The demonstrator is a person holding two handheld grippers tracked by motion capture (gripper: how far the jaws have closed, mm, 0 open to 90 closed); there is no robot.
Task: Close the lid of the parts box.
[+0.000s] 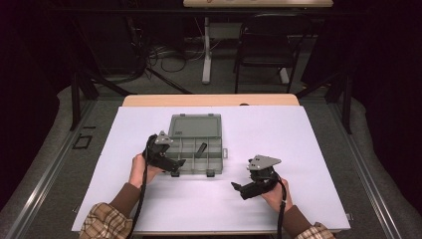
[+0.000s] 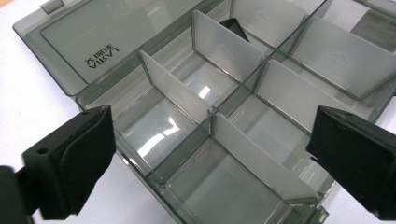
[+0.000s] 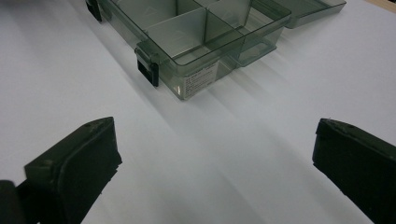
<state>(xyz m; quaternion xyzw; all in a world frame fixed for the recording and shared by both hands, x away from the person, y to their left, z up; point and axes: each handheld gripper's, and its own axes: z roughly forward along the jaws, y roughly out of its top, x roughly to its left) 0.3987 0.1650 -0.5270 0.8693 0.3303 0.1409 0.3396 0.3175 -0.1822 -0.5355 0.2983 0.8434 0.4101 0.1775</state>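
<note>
Table (image 1: pixel 308 149) with open organizer box (image 1: pixel 195 149), lid folded back. Left gripper (image 2: pixel 205 154) hovers over the box's near compartments, jaws wide apart and empty (dividers lie between its fingers (image 2: pixel 77 158)). Right gripper (image 3: pixel 215 163), also wide and empty, waits short of the box's latch (image 3: pixel 147 70). Likely next: reach for the small dark piece (image 2: pixel 232 25) beyond the left fingers.

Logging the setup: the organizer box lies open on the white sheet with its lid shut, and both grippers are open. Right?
Not quite: the lid is open, folded back flat behind the box, as the high view shows. The rest holds: the left gripper and right gripper both have their jaws apart.
</note>
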